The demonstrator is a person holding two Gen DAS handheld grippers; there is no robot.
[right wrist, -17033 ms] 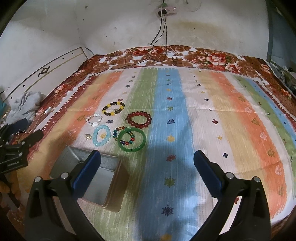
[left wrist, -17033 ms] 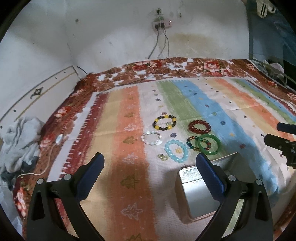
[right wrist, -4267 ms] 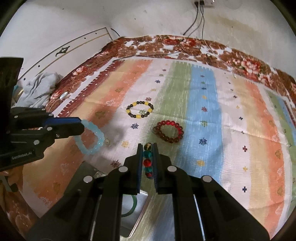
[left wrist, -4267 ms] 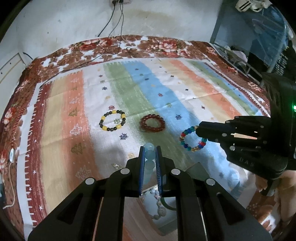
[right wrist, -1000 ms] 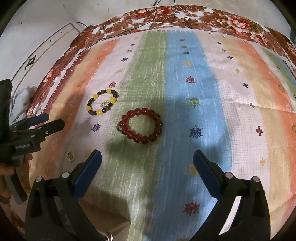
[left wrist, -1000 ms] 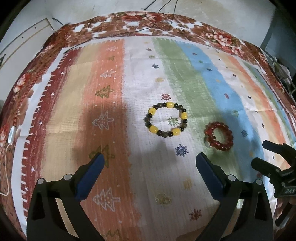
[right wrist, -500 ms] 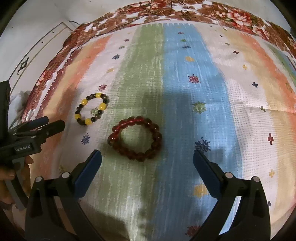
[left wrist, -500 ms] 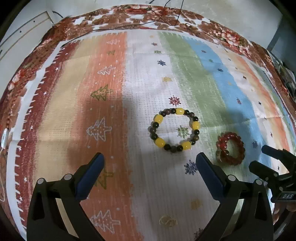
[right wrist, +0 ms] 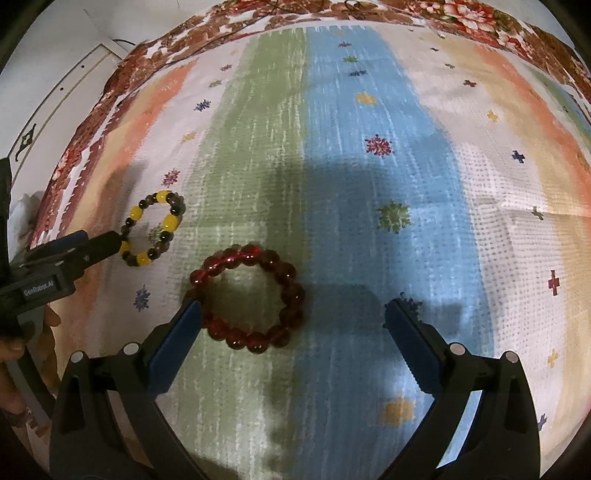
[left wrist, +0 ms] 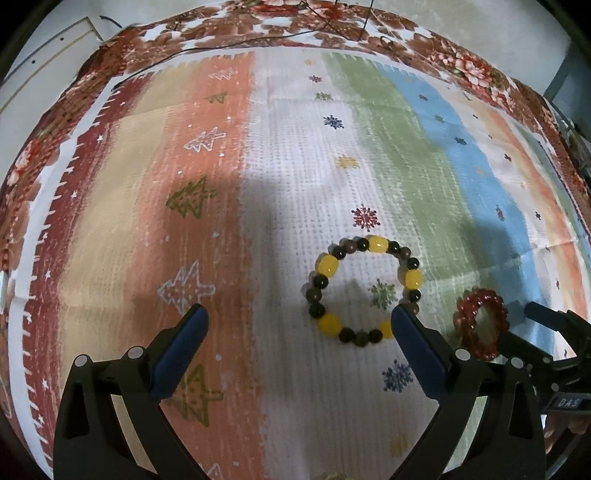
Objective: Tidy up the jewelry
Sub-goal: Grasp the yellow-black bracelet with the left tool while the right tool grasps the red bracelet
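A yellow-and-dark beaded bracelet [left wrist: 364, 291] lies flat on the striped cloth, just ahead of my open left gripper [left wrist: 295, 328] and close to its right finger. The same bracelet [right wrist: 153, 234] shows at the left of the right wrist view. A red beaded bracelet [right wrist: 249, 299] rests on the green and blue stripes, between the wide-spread fingers of my open right gripper [right wrist: 293, 317], nearer the left finger. In the left wrist view the red bracelet [left wrist: 482, 325] sits at the right, beside the other gripper's dark fingers [left wrist: 546, 319]. Neither gripper holds anything.
The striped cloth [right wrist: 369, 110] covers a bed with a floral border [left wrist: 258, 22]. Cables [left wrist: 332, 18] trail across the far edge. A hand [right wrist: 14, 343] holds the left gripper's body at the left. A white panel [left wrist: 44, 66] stands at the far left.
Both grippers have moved lower and closer to the bracelets, which now appear larger. The red bracelet now lies between the right gripper's fingers. Both stay open.
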